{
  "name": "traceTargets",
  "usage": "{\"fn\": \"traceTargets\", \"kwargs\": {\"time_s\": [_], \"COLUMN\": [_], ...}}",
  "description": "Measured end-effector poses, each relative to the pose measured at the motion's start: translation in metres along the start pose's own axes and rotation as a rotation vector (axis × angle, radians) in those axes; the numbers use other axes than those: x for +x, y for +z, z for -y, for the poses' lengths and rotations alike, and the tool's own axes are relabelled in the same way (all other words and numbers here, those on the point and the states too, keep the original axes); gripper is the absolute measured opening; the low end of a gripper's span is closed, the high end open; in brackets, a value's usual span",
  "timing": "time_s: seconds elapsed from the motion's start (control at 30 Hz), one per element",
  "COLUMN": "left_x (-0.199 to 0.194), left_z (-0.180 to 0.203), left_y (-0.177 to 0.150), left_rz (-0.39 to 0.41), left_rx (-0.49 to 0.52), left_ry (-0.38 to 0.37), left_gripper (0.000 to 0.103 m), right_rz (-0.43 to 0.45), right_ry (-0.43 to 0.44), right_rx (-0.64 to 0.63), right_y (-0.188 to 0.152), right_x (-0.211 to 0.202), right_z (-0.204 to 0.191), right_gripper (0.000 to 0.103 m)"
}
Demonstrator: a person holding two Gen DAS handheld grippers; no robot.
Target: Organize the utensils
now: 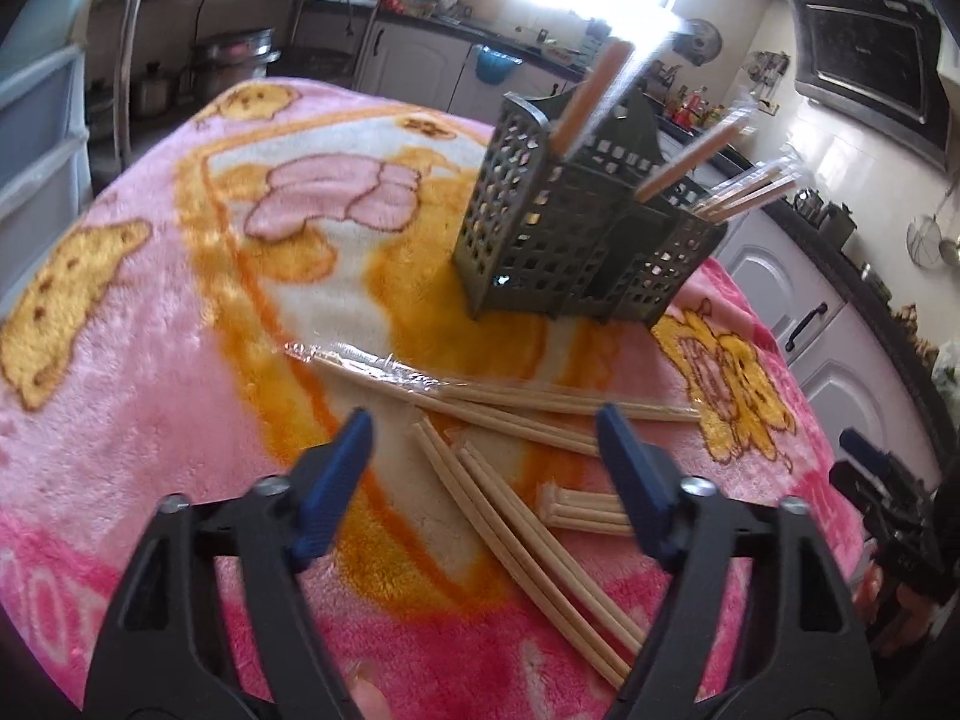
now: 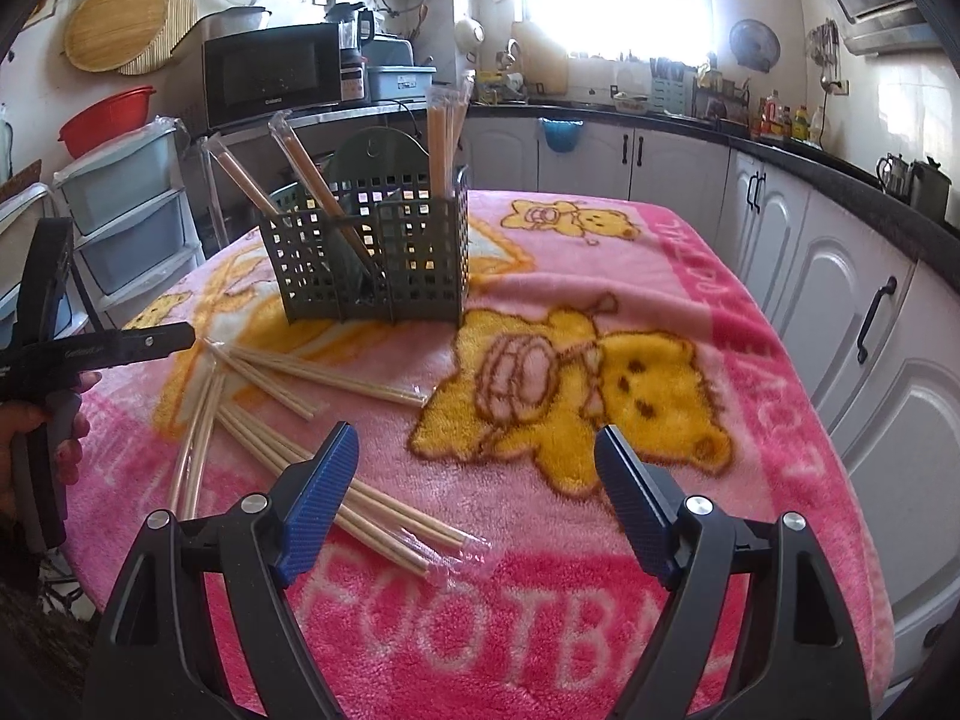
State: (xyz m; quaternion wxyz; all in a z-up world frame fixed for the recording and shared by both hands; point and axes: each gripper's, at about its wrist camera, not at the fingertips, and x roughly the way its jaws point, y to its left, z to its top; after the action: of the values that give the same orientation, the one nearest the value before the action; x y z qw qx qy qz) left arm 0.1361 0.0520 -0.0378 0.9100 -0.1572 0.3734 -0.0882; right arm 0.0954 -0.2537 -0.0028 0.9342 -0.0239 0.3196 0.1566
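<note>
A dark green slotted utensil caddy (image 1: 570, 240) (image 2: 372, 264) stands upright on the pink bear-print blanket (image 1: 150, 360) (image 2: 690, 468). Several wrapped chopstick pairs lean in its compartments (image 2: 444, 138). More wrapped pairs of chopsticks lie scattered on the blanket in front of it (image 1: 528, 534) (image 2: 282, 372). My left gripper (image 1: 483, 420) hovers low over this loose pile, jaws apart, with two pairs running between and under its fingers, untouched by the pads. My right gripper (image 2: 475, 438) is open over the blanket to the right of the pile, holding nothing.
The blanket covers a round table whose edge (image 2: 840, 420) drops off close to white kitchen cabinets (image 2: 870, 312). Plastic drawers (image 2: 132, 204) and a microwave (image 2: 270, 72) stand beyond the far left side. A hand (image 2: 36, 438) grips the left tool at the left edge.
</note>
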Motion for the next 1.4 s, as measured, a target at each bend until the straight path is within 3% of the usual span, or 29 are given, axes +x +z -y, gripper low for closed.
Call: {"fn": "traceTargets", "kwargs": {"time_s": [0.4,0.63,0.77,1.07,1.2,1.3,1.4], "left_x": [0.030,0.042,0.046,0.061,0.064,0.064,0.061], "left_z": [-0.014,-0.016,-0.015,-0.007,-0.006,-0.007,-0.010], "left_y": [0.022,0.024,0.027,0.030,0.029,0.028,0.027], "left_rz": [-0.036,-0.056,-0.059,-0.094,-0.105,-0.105,-0.096], "left_rx": [-0.022,-0.018,-0.005,0.039,0.041,0.043,0.031], "left_ry": [0.029,0.052,0.077,0.082,0.084,0.089,0.076], "left_gripper": [0.049,0.048,0.036,0.028,0.014,0.002,0.000], "right_rz": [-0.061,-0.116,-0.151,-0.202,-0.192,-0.153,-0.129], "right_ry": [-0.014,0.030,0.059,0.123,0.121,0.094,0.090], "right_rx": [0.007,0.051,0.092,0.206,0.176,0.135,0.133], "right_y": [-0.012,-0.023,-0.029,-0.036,-0.034,-0.028,-0.020], "right_x": [0.013,0.021,0.025,0.031,0.030,0.025,0.024], "right_z": [0.007,0.013,0.016,0.026,0.021,0.016,0.018], "right_gripper": [0.078,0.068,0.059,0.030,0.002,0.002,0.002]}}
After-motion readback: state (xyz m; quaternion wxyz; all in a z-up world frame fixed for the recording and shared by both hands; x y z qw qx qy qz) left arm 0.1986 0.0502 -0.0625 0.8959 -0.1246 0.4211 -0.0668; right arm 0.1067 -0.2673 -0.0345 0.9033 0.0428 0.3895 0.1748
